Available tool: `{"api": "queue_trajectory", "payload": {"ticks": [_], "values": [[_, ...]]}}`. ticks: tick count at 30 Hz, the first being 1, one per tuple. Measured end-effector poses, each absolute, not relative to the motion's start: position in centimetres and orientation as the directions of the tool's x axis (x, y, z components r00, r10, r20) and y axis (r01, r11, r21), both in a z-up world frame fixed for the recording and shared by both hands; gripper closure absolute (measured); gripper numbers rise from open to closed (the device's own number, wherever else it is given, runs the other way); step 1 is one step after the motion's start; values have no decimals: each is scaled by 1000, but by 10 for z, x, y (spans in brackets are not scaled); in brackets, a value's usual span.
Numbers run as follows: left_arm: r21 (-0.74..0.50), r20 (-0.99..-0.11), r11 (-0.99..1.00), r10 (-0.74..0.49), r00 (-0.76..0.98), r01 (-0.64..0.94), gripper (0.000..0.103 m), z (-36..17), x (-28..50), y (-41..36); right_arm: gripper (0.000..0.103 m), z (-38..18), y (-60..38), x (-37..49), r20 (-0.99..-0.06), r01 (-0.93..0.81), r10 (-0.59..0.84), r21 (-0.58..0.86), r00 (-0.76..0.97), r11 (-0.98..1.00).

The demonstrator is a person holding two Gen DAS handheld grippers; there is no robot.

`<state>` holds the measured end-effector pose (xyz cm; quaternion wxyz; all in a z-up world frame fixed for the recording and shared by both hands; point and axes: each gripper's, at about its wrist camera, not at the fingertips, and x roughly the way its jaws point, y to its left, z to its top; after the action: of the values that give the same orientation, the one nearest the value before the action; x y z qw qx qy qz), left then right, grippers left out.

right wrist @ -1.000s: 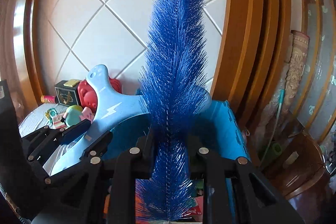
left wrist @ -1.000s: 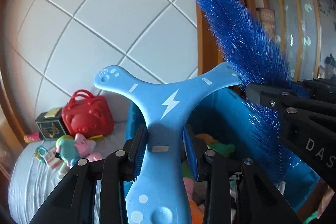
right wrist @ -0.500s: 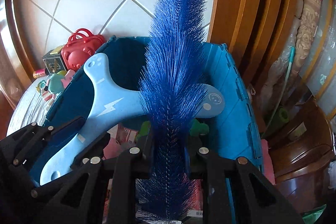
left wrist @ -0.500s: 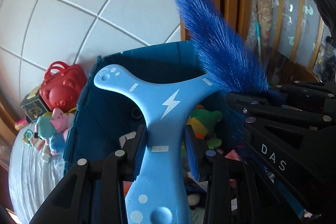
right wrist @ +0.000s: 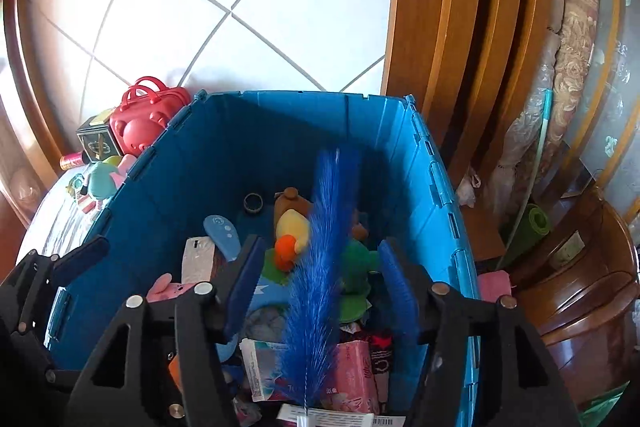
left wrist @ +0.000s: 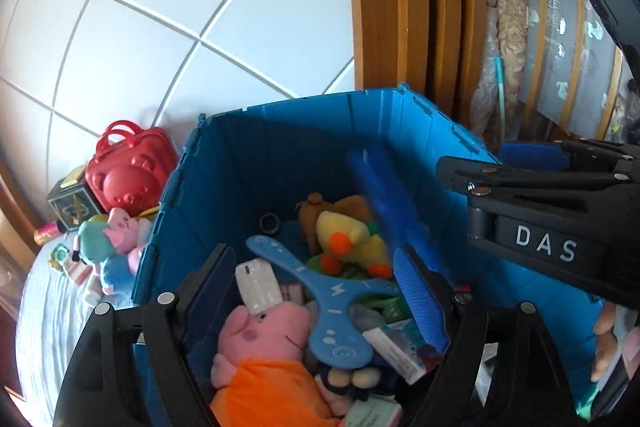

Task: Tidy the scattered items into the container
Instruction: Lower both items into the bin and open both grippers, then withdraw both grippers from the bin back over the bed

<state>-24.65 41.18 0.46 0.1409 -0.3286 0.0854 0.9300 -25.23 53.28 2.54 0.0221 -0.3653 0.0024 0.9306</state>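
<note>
The light-blue boomerang (left wrist: 332,303) lies loose on the toys inside the blue container (left wrist: 280,103). My left gripper (left wrist: 314,251) hangs over it with its jaws opening, and neither pad touches the boomerang. The fluffy blue brush (right wrist: 316,267) is blurred and stands free between the fingers of my right gripper (right wrist: 320,241). Those jaws are opening too, with a gap on both sides of the brush. The brush's lower end is down among the packets in the container (right wrist: 300,93). In the left wrist view the brush (left wrist: 384,203) is a blue smear beside the right gripper's body (left wrist: 540,227).
A pink pig plush in orange (left wrist: 256,347), a yellow duck (left wrist: 348,239) and packets fill the bin. Left of it, on a white cover, sit a red bear bag (left wrist: 128,175), a black box (left wrist: 70,203) and a pink-and-teal plush (left wrist: 116,243). Wooden frames and a rolled green mat (right wrist: 532,227) stand to the right.
Both grippers came down over the bin and their jaws have spread. The boomerang has dropped from the left jaws onto the toys, and the brush has slipped down out of the right jaws.
</note>
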Motion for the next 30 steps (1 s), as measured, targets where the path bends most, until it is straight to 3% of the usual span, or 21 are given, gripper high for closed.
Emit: {"api": "queue_trajectory", "payload": {"ticks": [4,8,9,10,11,16,30], "values": [[57,-612,-945,221,-760,-321,18,9,-235,402,22,33,536,-238,-653,-58,45,-2,-756,-998],[48,-585,-946,235,-777,-322,16,15,-218,394,21,39,540,-218,-630,-59,34,18,-775,-998],[44,-579,-945,240,-779,-323,15,16,-213,392,17,39,540,-213,-626,-55,29,23,-779,-998],[40,-573,-945,245,-782,-325,14,17,-208,390,4,38,541,-206,-619,-55,27,27,-785,-998],[37,-566,-945,249,-786,-326,13,18,-203,387,0,38,542,-199,-612,-57,26,31,-790,-998],[39,-517,-948,252,-818,-316,1,24,-175,374,0,28,554,-161,-577,-86,11,103,-816,-991],[21,-489,-965,219,-844,-262,1,21,-123,335,0,19,531,-90,-529,-46,-43,153,-848,-987]]}}
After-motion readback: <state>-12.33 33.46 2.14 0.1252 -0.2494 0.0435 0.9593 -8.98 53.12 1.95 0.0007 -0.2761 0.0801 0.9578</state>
